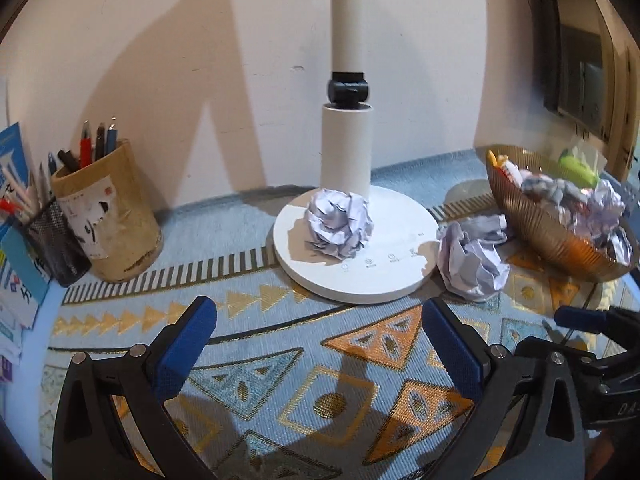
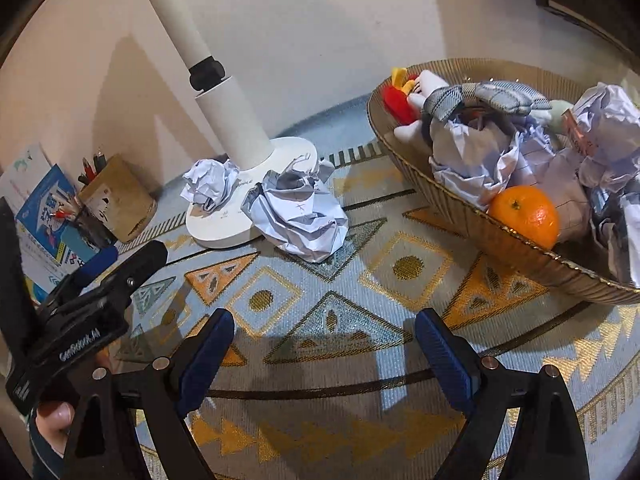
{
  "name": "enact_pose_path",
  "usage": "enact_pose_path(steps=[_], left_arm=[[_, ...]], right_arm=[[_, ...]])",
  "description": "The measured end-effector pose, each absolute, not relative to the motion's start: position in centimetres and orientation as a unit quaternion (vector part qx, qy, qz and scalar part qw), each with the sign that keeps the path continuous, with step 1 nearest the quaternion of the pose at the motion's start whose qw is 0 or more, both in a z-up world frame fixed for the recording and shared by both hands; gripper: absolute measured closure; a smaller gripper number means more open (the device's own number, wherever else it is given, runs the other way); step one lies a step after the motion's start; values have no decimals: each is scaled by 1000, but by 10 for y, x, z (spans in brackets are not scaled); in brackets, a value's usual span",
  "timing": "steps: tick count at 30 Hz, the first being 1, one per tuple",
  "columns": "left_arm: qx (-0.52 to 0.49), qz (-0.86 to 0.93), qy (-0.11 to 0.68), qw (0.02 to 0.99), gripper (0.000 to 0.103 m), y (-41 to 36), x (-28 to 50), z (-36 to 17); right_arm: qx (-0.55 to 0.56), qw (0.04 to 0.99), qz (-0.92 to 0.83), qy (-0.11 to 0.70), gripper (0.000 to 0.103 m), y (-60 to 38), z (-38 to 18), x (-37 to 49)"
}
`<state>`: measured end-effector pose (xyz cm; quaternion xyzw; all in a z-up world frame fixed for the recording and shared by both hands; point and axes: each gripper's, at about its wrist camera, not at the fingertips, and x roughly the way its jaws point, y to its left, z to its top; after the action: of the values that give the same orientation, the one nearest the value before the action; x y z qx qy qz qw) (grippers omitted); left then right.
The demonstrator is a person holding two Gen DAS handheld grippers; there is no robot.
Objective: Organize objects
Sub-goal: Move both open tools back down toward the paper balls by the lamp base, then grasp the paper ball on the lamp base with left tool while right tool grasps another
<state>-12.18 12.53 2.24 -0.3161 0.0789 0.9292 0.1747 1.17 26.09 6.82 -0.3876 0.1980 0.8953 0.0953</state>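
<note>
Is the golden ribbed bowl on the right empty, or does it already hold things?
Not empty. The golden ribbed bowl holds crumpled white paper balls, an orange fruit and a checked grey cloth.

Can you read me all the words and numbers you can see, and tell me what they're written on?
"DA": letters at the cut-off edge of the right gripper body, left wrist view; the rest is out of frame.
White lettering on the left gripper body, right wrist view: too blurred to read.
Lamp base: small touch icons with tiny labels, too small.
Bamboo pen holder: black brush writing on a worn label, unreadable.
Blue books: printed characters, too blurred.
</note>
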Motion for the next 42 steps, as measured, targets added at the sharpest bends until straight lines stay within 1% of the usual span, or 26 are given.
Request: enact_pose_path(steps=[4,8,12,15,17,18,21,23,26,29,32,33,34,35,37,39,41,42], left_arm=[[-335,923,69,174,1,123,-129,20],[-342,921,52,177,1,118,-131,19],[-344,921,58,171,1,120,-130,18],[-351,919,58,169,1,120,-133,17],[-353,917,48,179,1,117,-137,21],[-361,913,40,185,1,116,-142,23],[-431,871,0,234,2,115,-172,29],[-420,870,-19,257,2,114,-185,40],[-402,879,3,255,3,123,-204,40],[-415,871,6,262,7,134,-222,26],[-410,874,-6,262,25,138,-230,17],[-411,873,-7,264,45,139,-231,15],[-406,874,1,266,53,140,-230,14],[-404,875,11,267,53,141,-229,15],[-400,877,8,267,58,138,-225,17],[-403,875,0,268,58,133,-220,21],[-402,877,2,263,58,125,-206,28],[-399,879,6,261,58,121,-196,32]], right_arm=[[-389,98,896,189,12,259,69,14],[-391,102,893,197,12,262,68,14],[-387,110,893,201,12,264,68,14],[-355,139,906,182,12,259,80,22],[-351,134,909,181,12,255,83,20],[-361,125,905,189,12,255,82,16],[-382,86,887,243,12,255,77,-2],[-387,83,877,271,12,259,77,-16],[-374,87,876,293,12,267,80,-37],[-373,112,877,283,12,272,76,-52],[-373,115,873,292,14,280,70,-61],[-373,112,874,290,21,283,70,-62],[-375,111,876,282,27,282,70,-65],[-380,111,877,272,36,281,69,-68],[-379,122,885,241,42,275,67,-68],[-373,124,889,234,49,272,71,-68],[-363,128,896,222,52,268,78,-61],[-362,128,897,218,52,267,81,-55]])
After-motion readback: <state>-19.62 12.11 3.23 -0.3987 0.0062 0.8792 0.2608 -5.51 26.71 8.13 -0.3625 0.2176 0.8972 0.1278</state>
